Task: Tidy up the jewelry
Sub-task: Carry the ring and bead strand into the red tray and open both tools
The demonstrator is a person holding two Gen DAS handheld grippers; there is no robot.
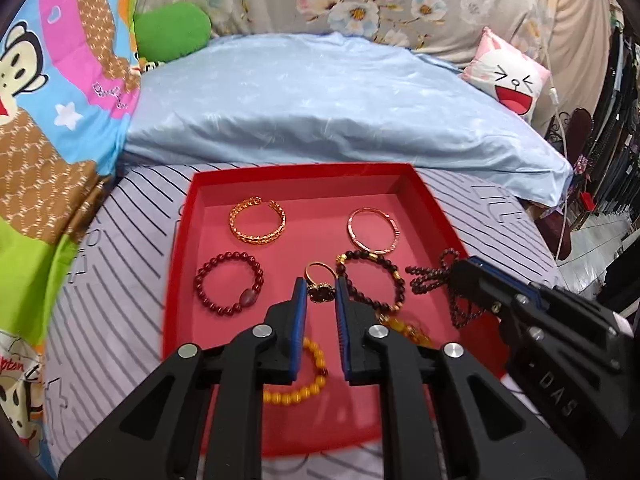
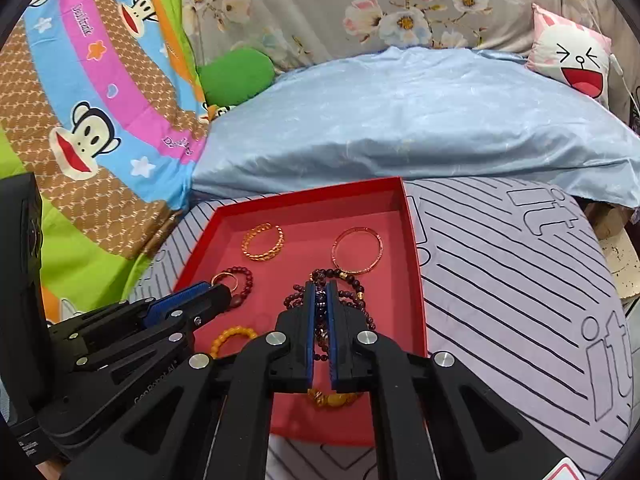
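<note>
Left wrist view, tray: red tray (image 1: 224, 176) on the striped bedsheet (image 1: 120, 280), centre of the frame
Left wrist view, left gripper (image 1: 319, 292): lower centre, jaws a little apart, bracketing the gold ring with dark stone (image 1: 319, 284); contact with the ring cannot be told
Left wrist view, right gripper (image 1: 460, 276): enters from the lower right, fingertips closed onto the long dark bead strand (image 1: 432, 276) at the tray's right side
Left wrist view, laid-out pieces: gold twisted cuff (image 1: 258, 221) upper left of the tray, rose-gold bangle (image 1: 372, 230) upper right, red bead bracelet (image 1: 229, 288) mid left, dark bracelet with gold beads (image 1: 372, 282) right of centre, yellow bead bracelet (image 1: 308, 376) low, partly behind the left fingers
Right wrist view, right gripper (image 2: 319, 296): lower centre, jaws nearly together, clamped on the long dark bead strand (image 2: 320, 320), which runs between the pads and hangs down
Right wrist view, left gripper (image 2: 224, 296): comes in from the lower left, tip at the ring; jaw gap not readable here
Right wrist view, amber charm bracelet (image 2: 332, 398): under the right gripper, near the tray's lower edge
Progress, judged: all jewelry sits in the tray, the top row tidily spaced; the strand, ring and lower pieces overlap and look left to sort
</note>
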